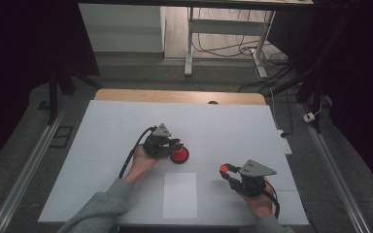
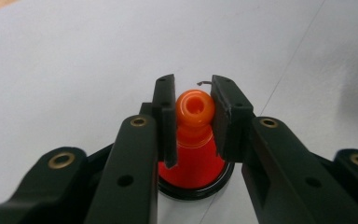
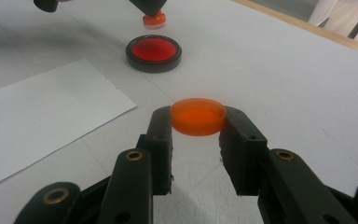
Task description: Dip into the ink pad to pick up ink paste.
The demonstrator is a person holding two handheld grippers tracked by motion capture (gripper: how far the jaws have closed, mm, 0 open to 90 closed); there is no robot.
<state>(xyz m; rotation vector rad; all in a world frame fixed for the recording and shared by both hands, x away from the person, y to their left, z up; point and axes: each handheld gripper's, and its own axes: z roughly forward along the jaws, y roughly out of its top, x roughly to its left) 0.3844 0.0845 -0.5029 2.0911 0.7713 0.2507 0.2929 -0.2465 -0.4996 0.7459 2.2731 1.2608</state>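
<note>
Orange cap (image 3: pixel 198 115) clamped btwn right hand-held gripper (image 3: pixel 196 122) jaws, off table.

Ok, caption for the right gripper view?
Right hand-held gripper holds an orange cap above the table.

**Count on your table**

You have two grippers: left gripper (image 1: pixel 176 144) and right gripper (image 1: pixel 227 171). One orange disc (image 3: pixel 198 115), one orange knobbed piece (image 2: pixel 194 108), one black-rimmed red dish (image 3: pixel 154 52) at its 6 o'clock, one paper sheet (image 1: pixel 180 195).
</note>
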